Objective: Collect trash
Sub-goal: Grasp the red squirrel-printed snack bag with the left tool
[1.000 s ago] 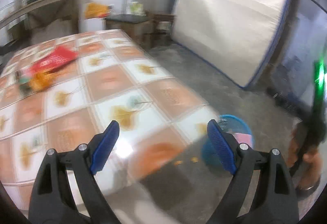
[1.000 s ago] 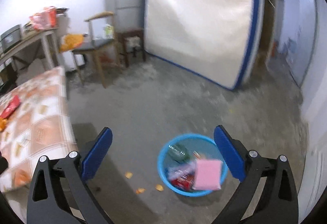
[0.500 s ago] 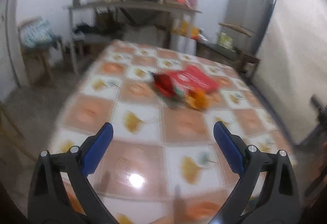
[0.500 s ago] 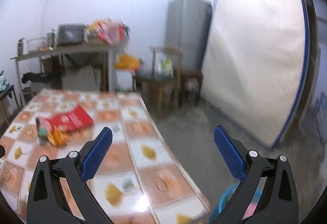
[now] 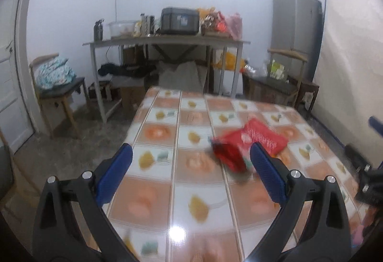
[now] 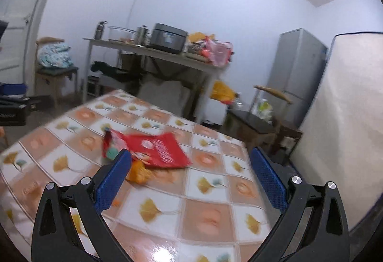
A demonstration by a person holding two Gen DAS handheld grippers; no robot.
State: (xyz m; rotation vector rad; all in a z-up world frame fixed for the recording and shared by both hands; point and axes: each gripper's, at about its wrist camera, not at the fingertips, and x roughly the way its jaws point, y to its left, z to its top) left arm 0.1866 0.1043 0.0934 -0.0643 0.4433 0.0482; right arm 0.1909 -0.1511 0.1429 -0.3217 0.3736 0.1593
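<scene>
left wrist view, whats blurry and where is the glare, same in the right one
Left wrist view: the red packets are smeared by motion blur, the back shelf is sharper, and a white glare spot sits on the glossy tablecloth. Right wrist view: the packets and the orange wrapper are blurred, with glare at the bottom edge; fisheye bends the walls in both.

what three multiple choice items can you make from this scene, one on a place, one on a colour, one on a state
1. Where does the trash lie?
A. on the tiled tabletop
B. on the floor
C. on a chair

2. What colour is the flat bag?
A. green
B. red
C. black

3. How is the right gripper?
A. shut on a wrapper
B. shut and empty
C. open and empty

Answers: 1 A, the pile rests on the tabletop; 2 B, it shows bright red in both views; 3 C, its blue pads stand wide apart with nothing between.
</scene>
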